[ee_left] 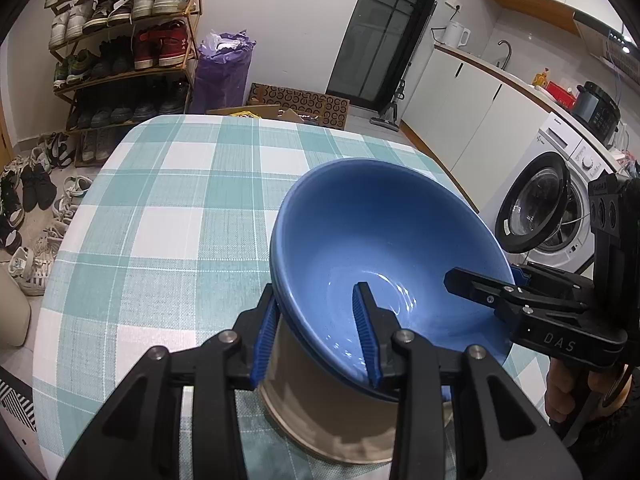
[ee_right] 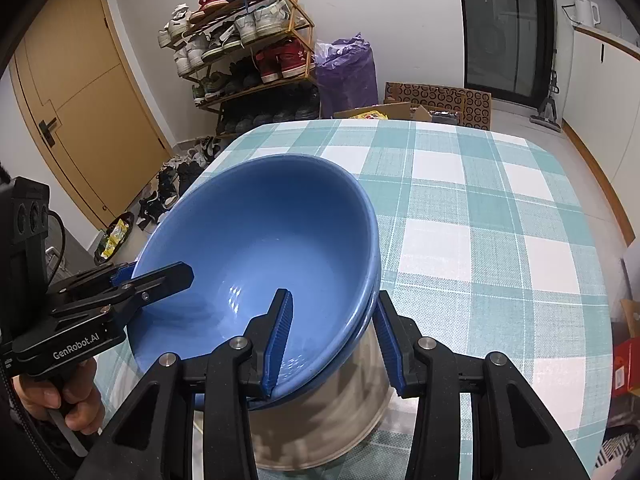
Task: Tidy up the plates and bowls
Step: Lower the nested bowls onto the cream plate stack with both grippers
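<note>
A blue bowl, with a second blue rim nested just under it, sits on top of a pale metal vessel on the checked table. My left gripper is shut on the near-left part of the rim, one pad inside and one outside. On the opposite side, my right gripper clamps the rim the same way. A hand shows on each handle. The vessel's inside is hidden.
The teal-and-white checked tablecloth stretches beyond the bowl. On the floor stand a shoe rack, a purple bag and cardboard boxes. A washing machine with its door open is at the right.
</note>
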The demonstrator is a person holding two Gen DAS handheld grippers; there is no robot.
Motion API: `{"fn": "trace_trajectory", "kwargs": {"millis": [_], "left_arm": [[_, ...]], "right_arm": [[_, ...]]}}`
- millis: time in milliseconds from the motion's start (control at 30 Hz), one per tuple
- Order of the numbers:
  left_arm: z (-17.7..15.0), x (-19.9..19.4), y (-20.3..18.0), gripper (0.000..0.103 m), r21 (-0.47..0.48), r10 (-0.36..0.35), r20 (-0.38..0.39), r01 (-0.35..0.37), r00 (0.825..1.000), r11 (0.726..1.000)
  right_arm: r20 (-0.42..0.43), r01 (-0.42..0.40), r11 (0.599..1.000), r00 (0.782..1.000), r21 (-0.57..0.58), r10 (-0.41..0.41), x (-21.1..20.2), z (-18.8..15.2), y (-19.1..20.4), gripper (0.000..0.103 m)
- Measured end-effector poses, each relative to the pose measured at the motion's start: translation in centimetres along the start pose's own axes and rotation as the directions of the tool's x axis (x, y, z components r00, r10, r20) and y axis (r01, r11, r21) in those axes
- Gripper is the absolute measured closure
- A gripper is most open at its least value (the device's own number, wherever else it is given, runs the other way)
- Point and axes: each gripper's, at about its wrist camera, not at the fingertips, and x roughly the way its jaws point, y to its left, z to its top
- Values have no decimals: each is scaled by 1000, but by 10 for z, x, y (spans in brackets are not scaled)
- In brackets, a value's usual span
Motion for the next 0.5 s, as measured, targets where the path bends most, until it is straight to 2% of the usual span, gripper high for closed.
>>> {"fn": "trace_trajectory", "kwargs": {"millis": [500], "left_arm": [[1,4,-4,68,9,8,1,-8,1000,1000]], "right_arm": [[5,5,1000,1000,-1,-5,0,0,1,61]]}}
